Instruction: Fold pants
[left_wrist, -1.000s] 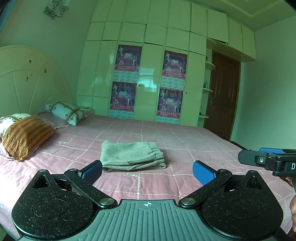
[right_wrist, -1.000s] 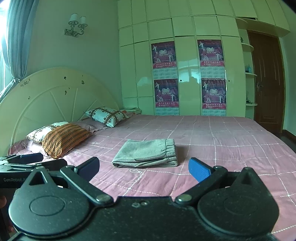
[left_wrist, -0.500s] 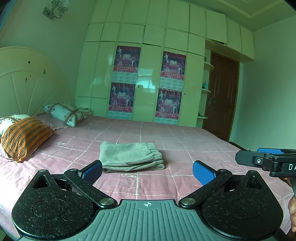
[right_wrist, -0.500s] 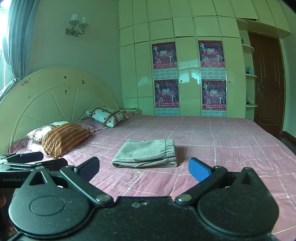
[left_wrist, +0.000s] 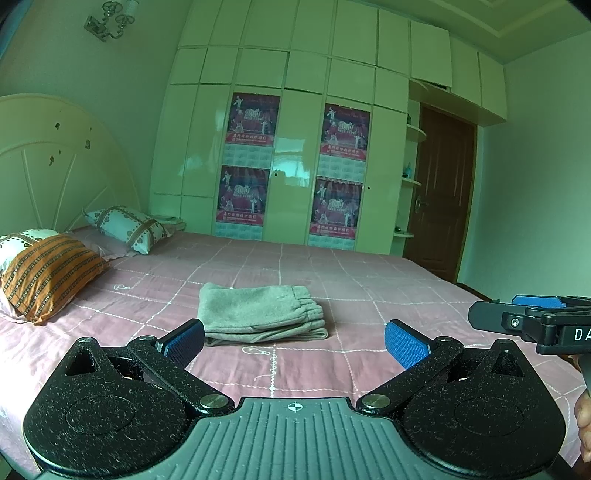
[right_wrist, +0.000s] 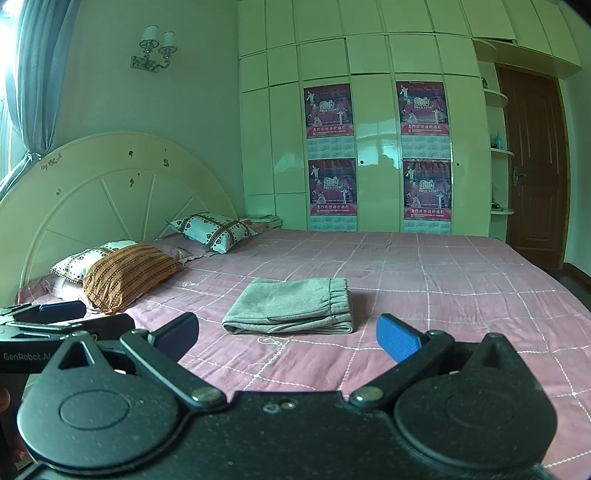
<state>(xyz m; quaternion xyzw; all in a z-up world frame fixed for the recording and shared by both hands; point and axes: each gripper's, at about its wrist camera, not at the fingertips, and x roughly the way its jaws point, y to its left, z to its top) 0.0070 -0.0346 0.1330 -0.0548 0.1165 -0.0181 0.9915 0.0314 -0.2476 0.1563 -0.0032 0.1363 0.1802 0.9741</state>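
Grey pants (left_wrist: 258, 312) lie folded into a compact stack on the pink bed (left_wrist: 369, 288), waistband to the right. They also show in the right wrist view (right_wrist: 291, 306). My left gripper (left_wrist: 293, 341) is open and empty, held back from the pants near the bed's front edge. My right gripper (right_wrist: 286, 334) is open and empty, also short of the pants. The right gripper shows at the right edge of the left wrist view (left_wrist: 532, 317). The left gripper shows at the left edge of the right wrist view (right_wrist: 62, 317).
An orange striped pillow (left_wrist: 48, 273) and patterned pillows (left_wrist: 127, 227) lie by the cream headboard (right_wrist: 110, 192) at the left. A white wardrobe with posters (left_wrist: 295, 166) and a brown door (left_wrist: 439, 192) stand beyond the bed.
Both grippers have drifted back and up slightly, so the folded pants sit a little lower in view. The pants have not moved and both grippers stay open.
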